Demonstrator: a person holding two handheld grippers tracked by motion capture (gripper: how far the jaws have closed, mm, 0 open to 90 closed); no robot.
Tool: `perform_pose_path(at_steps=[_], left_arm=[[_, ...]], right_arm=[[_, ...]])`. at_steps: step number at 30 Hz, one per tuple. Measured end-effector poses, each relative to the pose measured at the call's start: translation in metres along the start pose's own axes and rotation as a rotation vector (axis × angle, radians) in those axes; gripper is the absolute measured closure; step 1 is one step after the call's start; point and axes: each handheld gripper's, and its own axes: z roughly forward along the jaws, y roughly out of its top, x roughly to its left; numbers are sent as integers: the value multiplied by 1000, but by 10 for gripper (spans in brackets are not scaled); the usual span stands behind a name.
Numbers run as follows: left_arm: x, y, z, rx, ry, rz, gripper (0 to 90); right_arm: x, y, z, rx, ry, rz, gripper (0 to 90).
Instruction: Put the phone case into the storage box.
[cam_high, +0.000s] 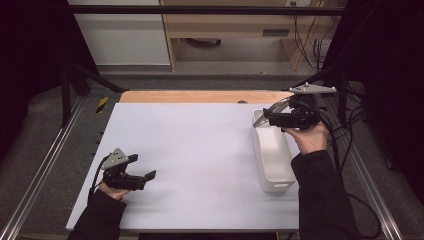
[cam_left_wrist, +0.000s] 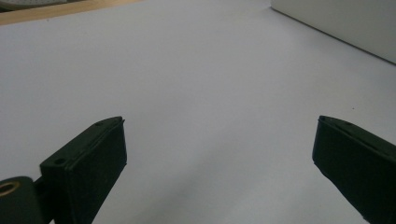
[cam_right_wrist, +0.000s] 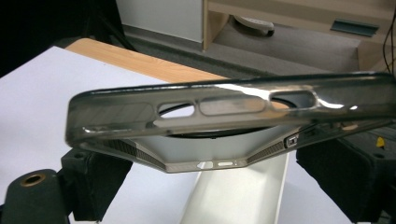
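High view: a white table top (cam_high: 190, 160) w/ a long white bin (cam_high: 274, 165) on its right part. The right hand (cam_high: 311, 137) is up over the far end of the bin, holding the right gripper (cam_high: 270, 118). Its jaws are closed on a see-thru phone case (cam_high: 274, 109), which sticks out over the bin's far end. A grey plate (cam_high: 312, 89) sits on top of that gripper.

Right gripper view: the phone case (cam_right_wrist: 224, 112) lies sideways across both jaws, one jaw at each end, pinched btwn them. The bin (cam_right_wrist: 243, 186) is right under the case.

Far left of the bin, near the table's front edge, the left hand (cam_high: 112, 192) holds the left gripper (cam_high: 148, 179) low over the table. Its jaws are wide apart w/ nothing btwn them.

Left gripper view: the left gripper (cam_left_wrist: 219, 158) shows bare table (cam_left_wrist: 196, 84) btwn the two black jaws, & the bin's wall (cam_left_wrist: 341, 23) is at the top right corner.
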Motion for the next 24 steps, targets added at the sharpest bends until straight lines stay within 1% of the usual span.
perform_pose_path(at_steps=[4, 7, 8, 11, 16, 20, 24], left_arm=[[0, 0, 0, 1, 1, 2, 25], [0, 0, 0, 3, 2, 3, 25], [-1, 0, 1, 5, 2, 4, 25], [-1, 0, 1, 8, 3, 6, 25], [-1, 0, 1, 8, 2, 7, 25], [-1, 0, 1, 9, 2, 8, 25], [0, -1, 1, 9, 0, 7, 25]], right_arm=[[-2, 1, 5, 11, -16, 10, 120], [-3, 2, 8, 28, -32, 32, 119], [-4, 2, 10, 27, -37, 28, 119], [-5, 3, 15, 44, -59, 41, 119], [-10, 4, 24, 66, -92, 66, 119], [-15, 3, 33, 82, -108, 87, 119], [-19, 2, 42, 100, -130, 97, 119]])
